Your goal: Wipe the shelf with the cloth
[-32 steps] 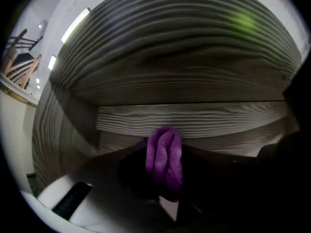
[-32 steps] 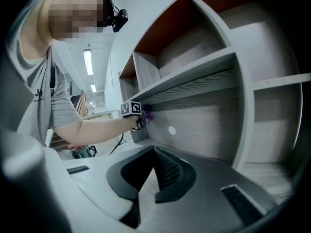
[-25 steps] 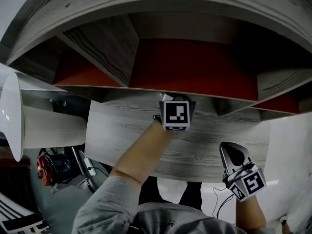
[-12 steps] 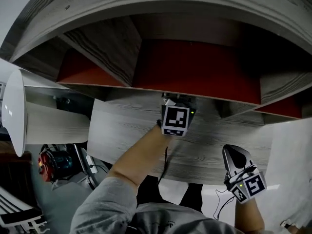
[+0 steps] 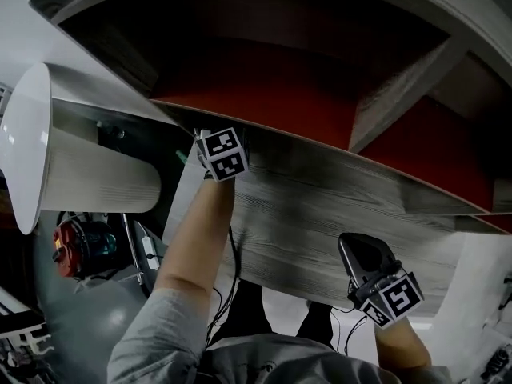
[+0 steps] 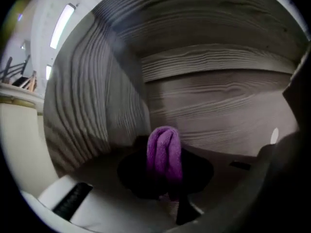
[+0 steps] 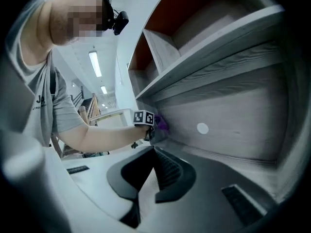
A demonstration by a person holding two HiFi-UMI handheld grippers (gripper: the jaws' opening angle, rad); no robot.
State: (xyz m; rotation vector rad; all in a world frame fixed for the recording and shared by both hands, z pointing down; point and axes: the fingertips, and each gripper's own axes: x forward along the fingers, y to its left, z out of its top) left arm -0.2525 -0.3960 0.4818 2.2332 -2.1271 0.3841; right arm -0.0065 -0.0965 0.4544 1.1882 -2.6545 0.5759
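Note:
The shelf unit (image 5: 320, 206) is grey wood grain with red back panels (image 5: 264, 94). My left gripper (image 5: 210, 144) reaches up to the left end of its front board, marker cube toward me. It is shut on a bunched purple cloth (image 6: 164, 152) that sticks out beyond the jaws near a grey wood corner. The right gripper view shows the same cloth (image 7: 161, 123) against the grey panel, under a shelf ledge. My right gripper (image 5: 364, 258) hangs low at the right, shut on nothing, away from the board.
A white round-topped cylinder (image 5: 80, 166) lies left of the shelf. Below it sit a red tool (image 5: 76, 246) and cables. A white round dot (image 7: 202, 128) marks the grey panel. An upright divider (image 5: 392, 102) splits the upper compartments.
My left gripper has slid left along the board with the cloth, from its middle to its left end. The head view has swung with it. The right gripper has barely moved.

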